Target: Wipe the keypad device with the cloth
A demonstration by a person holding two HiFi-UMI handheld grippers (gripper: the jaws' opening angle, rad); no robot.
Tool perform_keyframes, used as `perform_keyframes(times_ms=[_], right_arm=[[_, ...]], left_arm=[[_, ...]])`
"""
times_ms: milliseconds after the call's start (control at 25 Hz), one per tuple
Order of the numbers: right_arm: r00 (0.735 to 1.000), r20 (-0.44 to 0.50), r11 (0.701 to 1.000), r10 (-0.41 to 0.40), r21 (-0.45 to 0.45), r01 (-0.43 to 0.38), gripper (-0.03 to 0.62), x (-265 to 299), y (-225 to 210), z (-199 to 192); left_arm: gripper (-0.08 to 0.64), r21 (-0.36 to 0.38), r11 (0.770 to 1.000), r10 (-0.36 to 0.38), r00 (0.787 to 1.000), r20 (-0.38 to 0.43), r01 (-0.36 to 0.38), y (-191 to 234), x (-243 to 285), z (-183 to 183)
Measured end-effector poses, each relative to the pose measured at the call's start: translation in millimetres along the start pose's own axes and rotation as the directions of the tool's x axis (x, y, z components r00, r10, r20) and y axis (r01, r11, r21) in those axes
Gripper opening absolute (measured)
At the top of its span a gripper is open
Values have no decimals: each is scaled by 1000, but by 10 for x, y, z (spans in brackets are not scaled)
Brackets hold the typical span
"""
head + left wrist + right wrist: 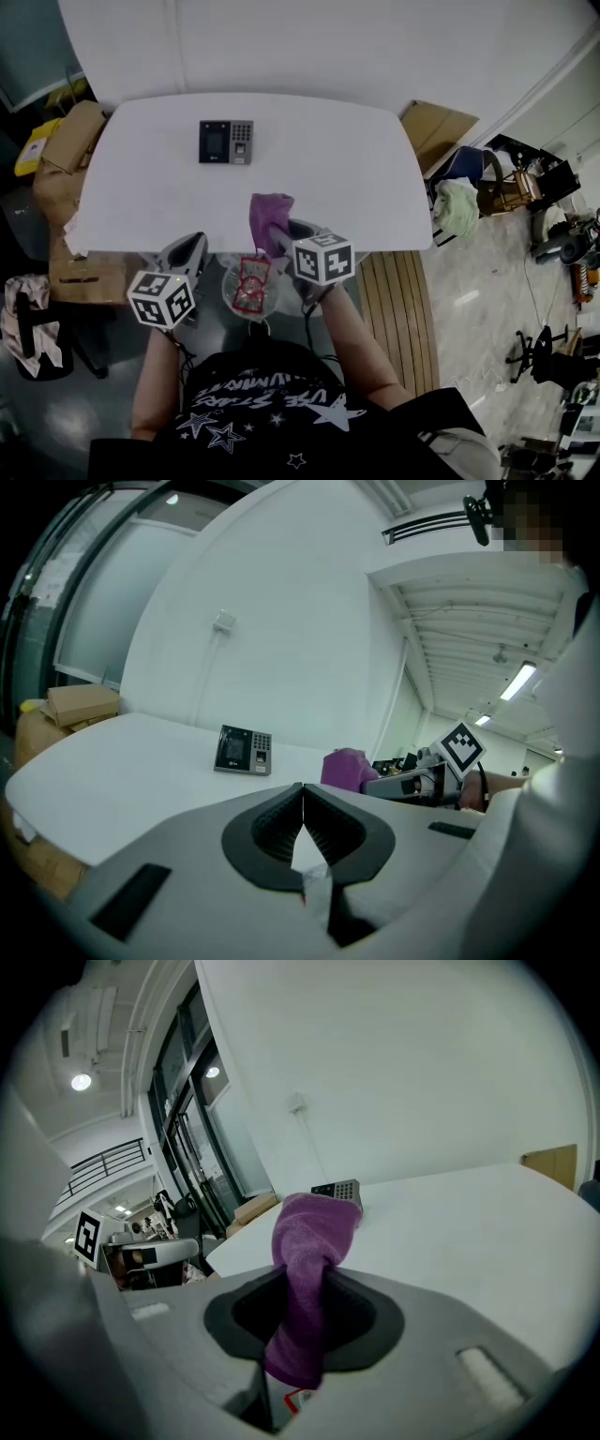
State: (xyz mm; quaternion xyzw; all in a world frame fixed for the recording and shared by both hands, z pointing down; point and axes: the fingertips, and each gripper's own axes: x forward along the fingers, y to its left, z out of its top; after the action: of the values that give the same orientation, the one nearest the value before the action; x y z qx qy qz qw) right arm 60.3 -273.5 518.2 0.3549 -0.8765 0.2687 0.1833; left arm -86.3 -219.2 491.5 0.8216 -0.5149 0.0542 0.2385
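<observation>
Keypad (226,142): laid flat on the white tabletop (356,178), towards its far edge.
Cloth (314,1227), purple: held well apart from the keypad, on its near side and slightly right, above the tabletop's near edge.
Right claw (305,1283): pinched on the cloth, whose bunched end is seen past the jaws.
Left claw (302,808): pressed together, nothing gripped; held on the keypad's near side, slightly left.
Cardboard box (80,131): set left of the keypad, off the tabletop.

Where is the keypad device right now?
In the head view, the keypad device lies on the white table's far side, left of centre, well beyond the purple cloth.
</observation>
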Motion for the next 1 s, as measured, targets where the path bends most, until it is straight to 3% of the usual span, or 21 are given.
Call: perform_keyframes(times_ms=[520, 1000], right_arm=[[998, 26, 998, -62, 33, 61, 98, -271, 678, -310], [994, 57, 996, -92, 24, 90, 98, -659, 1242, -630]], left_arm=[[9, -24, 999, -39, 999, -8, 39, 45, -726, -281], [9, 17, 996, -84, 996, 13, 83, -164, -1357, -404]])
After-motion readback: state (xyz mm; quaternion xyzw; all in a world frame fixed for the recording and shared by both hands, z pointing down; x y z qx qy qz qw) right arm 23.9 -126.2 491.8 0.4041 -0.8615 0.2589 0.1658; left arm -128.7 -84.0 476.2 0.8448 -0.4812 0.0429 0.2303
